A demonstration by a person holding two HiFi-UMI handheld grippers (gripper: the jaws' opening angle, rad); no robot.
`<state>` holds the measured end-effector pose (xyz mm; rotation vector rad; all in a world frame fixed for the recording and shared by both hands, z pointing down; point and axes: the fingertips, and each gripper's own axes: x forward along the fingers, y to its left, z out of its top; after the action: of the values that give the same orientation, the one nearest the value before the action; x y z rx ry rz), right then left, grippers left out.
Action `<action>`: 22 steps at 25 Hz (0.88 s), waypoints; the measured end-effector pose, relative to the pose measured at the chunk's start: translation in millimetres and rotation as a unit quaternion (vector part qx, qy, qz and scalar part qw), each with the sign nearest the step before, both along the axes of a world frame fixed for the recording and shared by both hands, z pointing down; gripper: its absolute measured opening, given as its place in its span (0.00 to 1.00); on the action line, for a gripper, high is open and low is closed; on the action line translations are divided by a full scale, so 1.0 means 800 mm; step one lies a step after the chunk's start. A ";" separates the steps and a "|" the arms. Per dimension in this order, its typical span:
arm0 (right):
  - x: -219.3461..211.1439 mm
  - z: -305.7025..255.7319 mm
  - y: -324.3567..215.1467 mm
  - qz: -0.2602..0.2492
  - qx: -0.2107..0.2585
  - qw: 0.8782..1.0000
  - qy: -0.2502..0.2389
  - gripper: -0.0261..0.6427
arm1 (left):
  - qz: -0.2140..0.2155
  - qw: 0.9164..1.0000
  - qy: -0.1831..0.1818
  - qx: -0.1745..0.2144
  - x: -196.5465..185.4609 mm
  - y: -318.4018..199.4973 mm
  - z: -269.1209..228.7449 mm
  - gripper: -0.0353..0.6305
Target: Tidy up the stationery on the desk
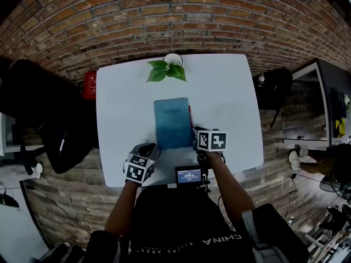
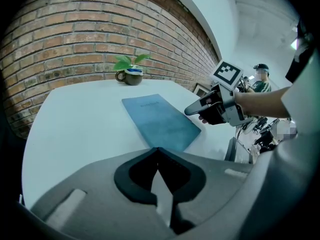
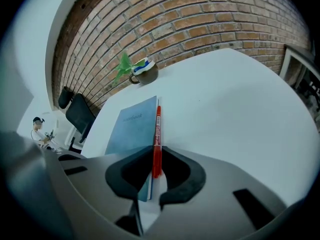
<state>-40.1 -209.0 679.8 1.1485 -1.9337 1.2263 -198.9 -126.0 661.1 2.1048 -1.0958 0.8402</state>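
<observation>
One blue notebook (image 1: 172, 123) lay mid-table (image 1: 120, 108), one red pen (image 3: 157, 134) along its 3 o'clock edge, one potted plant (image 1: 166, 69) at 12. The left gripper (image 2: 159, 149) was closed and empty; the right gripper's (image 3: 153, 151) narrow jaws clasped the pen.

Colour key: white square table top (image 1: 120, 119), plain; teal-blue rectangular notebook (image 1: 173, 123) at its centre, the cover plain apart from darker lettering near the far edge; slim red plastic pen (image 3: 157, 134) along the notebook's right edge, with paler print on its barrel; bright green leafy plant (image 1: 166, 70) in a brown round mug (image 3: 145, 75) with a blue-and-white top, at the far edge; red-brown brick wall (image 1: 175, 15) with pale mortar lines beyond; grey left gripper (image 2: 159, 151) and grey right gripper (image 3: 152, 151), both with black jaw linings, each bearing a cube (image 1: 211, 140) patterned in black-and-white squares
</observation>
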 end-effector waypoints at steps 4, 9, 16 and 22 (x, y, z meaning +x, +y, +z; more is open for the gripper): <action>0.005 -0.010 0.000 -0.017 0.025 1.000 0.004 0.12 | -0.005 1.000 0.005 0.008 0.003 0.000 -0.002 0.07; 0.000 -0.041 0.006 -0.074 0.096 0.993 0.011 0.06 | -0.012 1.000 0.011 0.021 0.012 0.002 -0.010 0.07; -0.021 -0.093 0.039 -0.188 0.198 0.962 0.014 0.05 | -0.022 0.998 0.020 0.058 0.032 0.001 -0.029 0.07; -0.012 -0.106 0.071 -0.226 0.229 0.947 0.022 0.05 | -0.028 0.994 0.033 0.103 0.055 0.005 -0.050 0.07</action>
<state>-49.9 -152.2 595.4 0.8487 -2.3463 0.5192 -154.7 -122.0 621.0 2.2409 -1.2444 0.6509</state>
